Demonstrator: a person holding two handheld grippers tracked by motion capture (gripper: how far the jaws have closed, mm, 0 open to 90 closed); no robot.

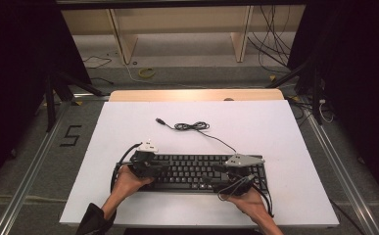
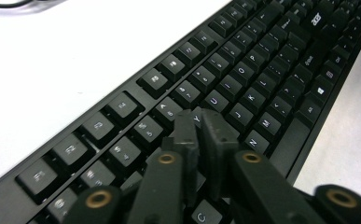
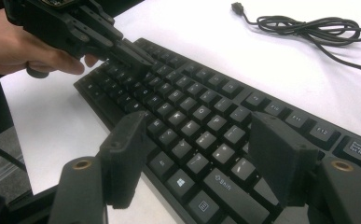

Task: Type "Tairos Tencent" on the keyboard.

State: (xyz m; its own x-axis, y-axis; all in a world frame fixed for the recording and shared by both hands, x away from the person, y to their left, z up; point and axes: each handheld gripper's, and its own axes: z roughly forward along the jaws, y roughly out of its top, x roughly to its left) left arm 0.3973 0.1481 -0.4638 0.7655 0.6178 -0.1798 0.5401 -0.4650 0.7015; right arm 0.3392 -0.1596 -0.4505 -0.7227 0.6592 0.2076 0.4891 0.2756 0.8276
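Keyboard (image 1: 192, 171) sits near the table's front edge, left gripper (image 2: 200, 122) pinched together, empty, poking the keys, right gripper (image 3: 201, 154) wide apart; next probably pressing a key squarely.

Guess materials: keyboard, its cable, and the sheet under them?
Keyboard: looks like black moulded plastic, matte case, keycaps with a slight sheen and printed legends. Cable: black, likely rubber or PVC jacket; it lies in loose coils with a soft gloss. Sheet: white, flat and matte, with no glare; paper, foam board or laminate, can't tell which.
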